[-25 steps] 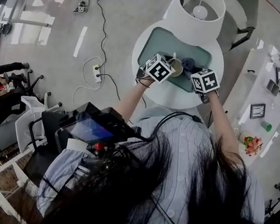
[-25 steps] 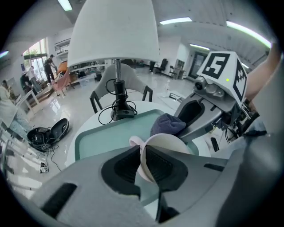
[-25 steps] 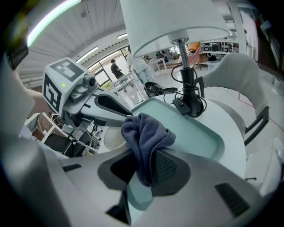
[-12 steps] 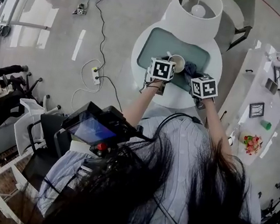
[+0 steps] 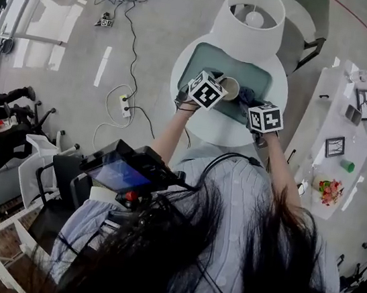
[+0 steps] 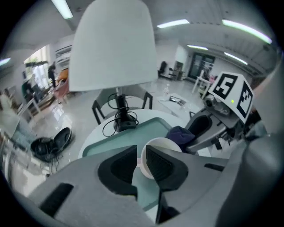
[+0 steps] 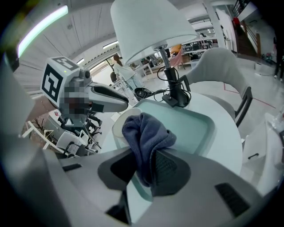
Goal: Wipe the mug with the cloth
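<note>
A white mug point(image 5: 230, 88) is over the teal tray point(image 5: 199, 60) on the round white table point(image 5: 203, 130). My left gripper point(image 5: 217, 90) is shut on the mug; in the left gripper view its jaws point(image 6: 141, 150) pinch the near side of the mug point(image 6: 164, 142). My right gripper point(image 5: 255, 105) is shut on a dark blue cloth point(image 5: 247, 94). In the right gripper view the cloth point(image 7: 144, 131) bunches up out of the gripper point(image 7: 144, 153) and lies against the mug point(image 7: 120, 123). In the left gripper view the cloth point(image 6: 179, 134) is at the mug's far right side.
A tall white lamp point(image 5: 249, 19) stands at the back of the tray, its cable coiled at the base point(image 6: 120, 123). A chair point(image 5: 311, 32) is behind the table. A white side table point(image 5: 337, 110) with picture frames stands to the right. Cables and a power strip point(image 5: 128, 97) lie on the floor at left.
My left gripper has rocked and turned with the mug in it. The right gripper has barely shifted, and its cloth stays against the mug's side.
</note>
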### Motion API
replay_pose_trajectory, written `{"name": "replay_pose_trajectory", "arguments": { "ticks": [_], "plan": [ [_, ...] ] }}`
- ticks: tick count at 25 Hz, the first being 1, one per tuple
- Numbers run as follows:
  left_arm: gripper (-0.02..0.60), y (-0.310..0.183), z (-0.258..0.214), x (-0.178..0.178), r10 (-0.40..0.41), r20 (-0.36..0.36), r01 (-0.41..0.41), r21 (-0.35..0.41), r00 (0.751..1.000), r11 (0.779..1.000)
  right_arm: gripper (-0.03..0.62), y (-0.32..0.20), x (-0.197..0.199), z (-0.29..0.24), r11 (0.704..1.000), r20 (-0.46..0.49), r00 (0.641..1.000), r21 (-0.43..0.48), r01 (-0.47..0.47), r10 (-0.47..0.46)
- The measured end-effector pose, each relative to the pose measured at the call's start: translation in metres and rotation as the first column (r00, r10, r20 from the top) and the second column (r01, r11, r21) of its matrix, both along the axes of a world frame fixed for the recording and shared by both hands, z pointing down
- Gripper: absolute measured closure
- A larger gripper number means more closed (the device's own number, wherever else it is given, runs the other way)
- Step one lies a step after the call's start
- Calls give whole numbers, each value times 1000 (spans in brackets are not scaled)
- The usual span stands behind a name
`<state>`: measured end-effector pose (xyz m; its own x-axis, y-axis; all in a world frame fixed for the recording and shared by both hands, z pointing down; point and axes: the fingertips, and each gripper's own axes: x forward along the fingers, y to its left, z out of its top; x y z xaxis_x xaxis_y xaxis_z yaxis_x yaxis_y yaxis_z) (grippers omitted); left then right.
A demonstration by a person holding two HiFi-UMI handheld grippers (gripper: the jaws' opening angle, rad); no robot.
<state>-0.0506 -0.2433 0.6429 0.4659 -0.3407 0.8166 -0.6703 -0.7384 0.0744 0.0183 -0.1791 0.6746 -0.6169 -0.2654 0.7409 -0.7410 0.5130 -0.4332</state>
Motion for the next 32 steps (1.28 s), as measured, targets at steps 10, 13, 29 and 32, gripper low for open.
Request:
{"name": "replay_pose_trajectory", "arguments": {
  "ticks": [10,13,29,32],
  "plan": [
    [526,10,27,24,669,245,-667,-103,702,738,500,3,1,2,1000,2,1000,-13,8,-8],
    [526,8,30,30,695,265,-697,-101,669,710,500,2,-2,0,1000,2,1000,-20,4,-4],
    [534,-2,38,10,156,65,-144,-166,986,976,500,-6,-3,1,999,2,1000,-19,-29,29],
    [534,-10,35,-3,-52,58,60,-155,997,986,500,-7,-4,1,999,3,1000,-17,-28,28]
  ]
}}
